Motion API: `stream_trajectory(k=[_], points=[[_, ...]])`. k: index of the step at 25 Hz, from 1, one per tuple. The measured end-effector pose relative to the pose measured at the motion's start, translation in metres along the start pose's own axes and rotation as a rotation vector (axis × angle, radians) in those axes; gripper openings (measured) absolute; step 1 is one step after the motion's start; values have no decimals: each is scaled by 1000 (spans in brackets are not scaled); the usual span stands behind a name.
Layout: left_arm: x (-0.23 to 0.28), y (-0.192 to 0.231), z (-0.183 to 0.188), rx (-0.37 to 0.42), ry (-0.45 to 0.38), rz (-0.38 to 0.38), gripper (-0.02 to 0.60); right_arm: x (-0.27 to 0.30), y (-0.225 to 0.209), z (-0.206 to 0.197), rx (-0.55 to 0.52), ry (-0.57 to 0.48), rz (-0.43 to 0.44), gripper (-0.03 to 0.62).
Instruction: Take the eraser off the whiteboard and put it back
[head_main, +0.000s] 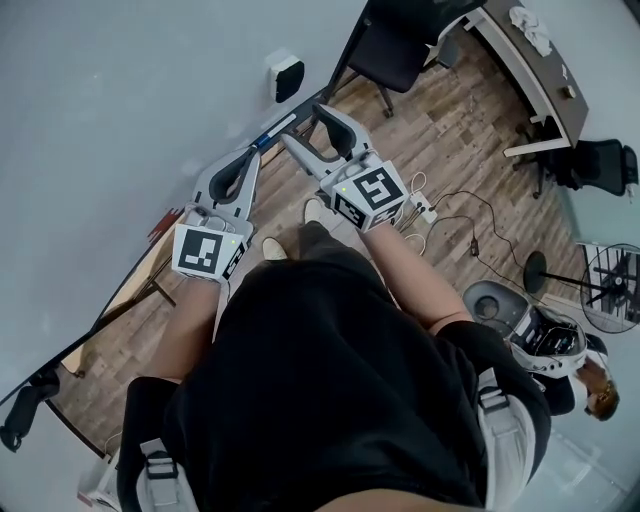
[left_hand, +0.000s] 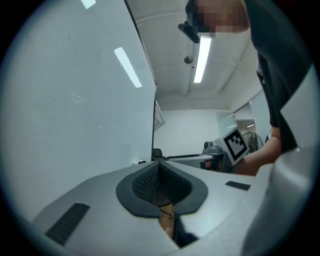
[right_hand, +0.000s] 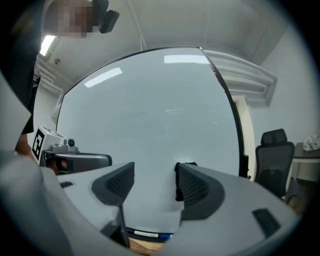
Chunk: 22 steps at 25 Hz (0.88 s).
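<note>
**Eraser on the whiteboard, both grippers clear of it**

The eraser sits flat on the whiteboard, close to its lower right corner and just above the lower edge. Neither gripper touches it.

The right gripper points at the board by that corner, near the eraser but apart from it. Its jaws stand apart and hold nothing. In the right gripper view only bare board shows between the two pads. A dark edge shows beside the tip of the right-hand pad, and I cannot tell from there whether it is the eraser.

The left gripper is just beside the right one, a little further left along the board's lower edge. Its jaws are closed on each other and empty. In the left gripper view the two pads meet in a single seam.

A marker with a blue end lies along the board's lower edge, beneath the jaws of the right gripper. A chair stands on the wood floor past the board's right edge.
</note>
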<state>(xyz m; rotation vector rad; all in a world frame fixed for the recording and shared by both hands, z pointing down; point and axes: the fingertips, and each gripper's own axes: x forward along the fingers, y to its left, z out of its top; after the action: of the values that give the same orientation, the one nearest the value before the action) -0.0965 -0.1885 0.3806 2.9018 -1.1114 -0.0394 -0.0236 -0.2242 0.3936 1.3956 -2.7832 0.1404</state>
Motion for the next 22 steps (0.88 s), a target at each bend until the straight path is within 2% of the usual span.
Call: stream_trajectory(k=[4, 6, 9, 22], points=[[12, 7, -2, 7, 1, 45, -5, 13, -25, -3, -8, -4, -25, 310], [19, 10, -2, 10, 0, 64, -5, 19, -40, -3, -14, -7, -45, 367], [29, 16, -4, 16, -2, 90, -5, 33, -57, -7, -21, 1, -55, 417], [43, 37, -13, 0, 16, 191, -5, 78, -78, -34, -32, 50, -21, 425]])
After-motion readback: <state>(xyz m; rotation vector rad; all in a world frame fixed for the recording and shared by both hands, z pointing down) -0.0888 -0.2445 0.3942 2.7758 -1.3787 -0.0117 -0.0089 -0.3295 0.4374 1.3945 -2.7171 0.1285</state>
